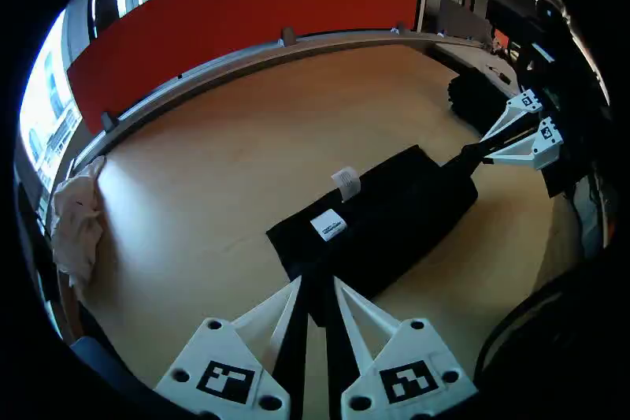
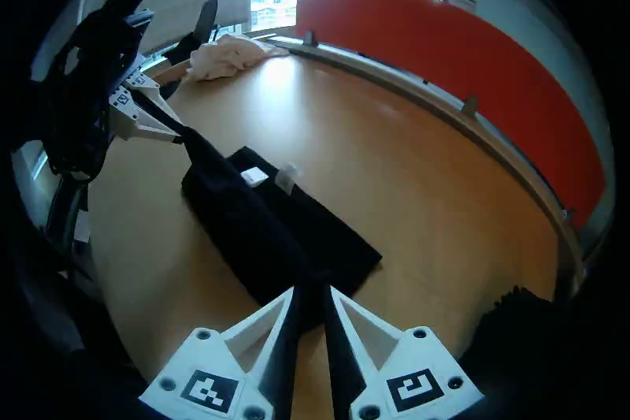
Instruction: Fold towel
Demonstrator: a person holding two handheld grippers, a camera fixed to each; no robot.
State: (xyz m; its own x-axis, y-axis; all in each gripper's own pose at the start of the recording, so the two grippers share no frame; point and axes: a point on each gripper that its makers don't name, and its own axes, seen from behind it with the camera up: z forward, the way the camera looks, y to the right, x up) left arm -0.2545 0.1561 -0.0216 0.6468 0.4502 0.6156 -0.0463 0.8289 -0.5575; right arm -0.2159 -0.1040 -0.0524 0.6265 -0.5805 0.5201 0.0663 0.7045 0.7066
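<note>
Two claws grip one black cloth towel (image 1: 394, 207) by its opposite ends. The towel lies folded into a long strip on the pale wooden counter (image 1: 236, 160), well short of the long red divider panel (image 1: 236, 18) that stands along the counter's far edge, with bare wood between them.

In the left gripper view the left claw (image 1: 319, 286), white plastic with a square black-and-white marker on each finger, is clenched on the near end of the towel — black cloth fills the narrow slit between its fingers. At the towel's other end the right claw (image 1: 472, 154) pinches the cloth at its tip, farther along the red panel.

In the right gripper view the right claw (image 2: 311, 290) is likewise clamped on its own end of the towel (image 2: 260, 239), both fingers pressed to the fabric. From there a raised ridge of cloth runs to the left claw (image 2: 183, 136), which holds the opposite end.

Two small white labels (image 1: 328, 224) show on the towel's upper face, on the side turned toward the red panel (image 2: 472, 50).

A crumpled pale pink cloth (image 1: 77, 223) sits on the counter (image 2: 409, 176) near one end of the red panel, well apart from the towel.
</note>
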